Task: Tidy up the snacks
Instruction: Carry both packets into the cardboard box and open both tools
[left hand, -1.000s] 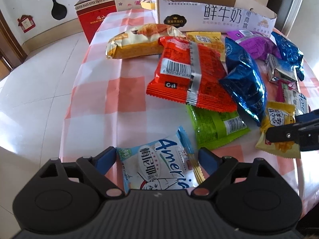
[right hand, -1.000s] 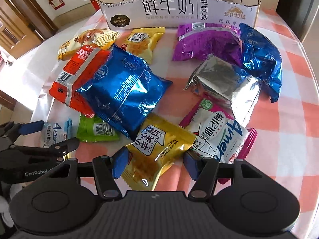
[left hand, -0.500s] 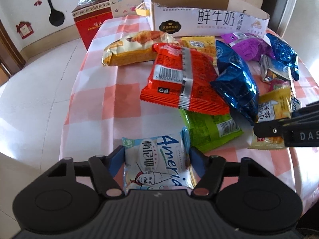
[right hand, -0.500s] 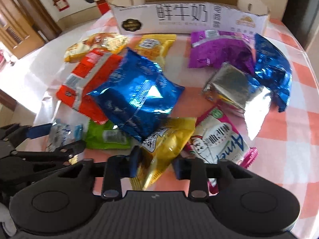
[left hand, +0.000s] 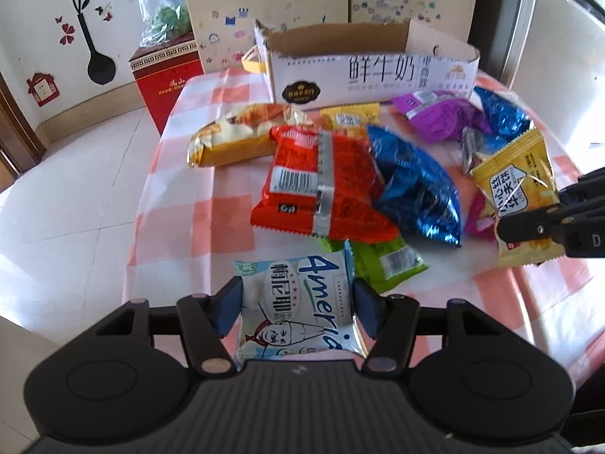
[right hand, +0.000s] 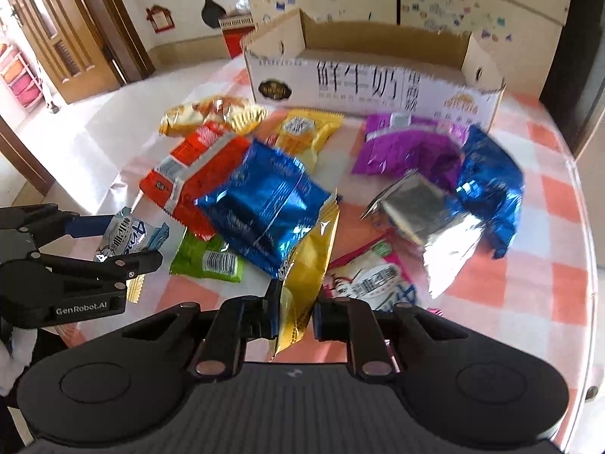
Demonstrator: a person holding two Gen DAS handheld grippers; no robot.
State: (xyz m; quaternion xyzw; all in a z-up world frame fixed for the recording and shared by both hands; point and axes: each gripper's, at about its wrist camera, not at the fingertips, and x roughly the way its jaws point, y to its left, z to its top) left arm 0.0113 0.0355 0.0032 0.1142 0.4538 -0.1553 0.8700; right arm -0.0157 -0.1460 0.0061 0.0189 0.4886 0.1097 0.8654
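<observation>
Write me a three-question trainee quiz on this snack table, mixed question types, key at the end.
1. True or false: the right tongs grip the crinkly yellow wafer packet.
2. Which packet sits between the closing left tongs? A) shiny blue foil bag B) white-and-blue wafer packet C) purple foil bag
3. Fill in: the orange-red packet partly covers a ____ packet.

Key: 1 true; 2 B; 3 green
</observation>
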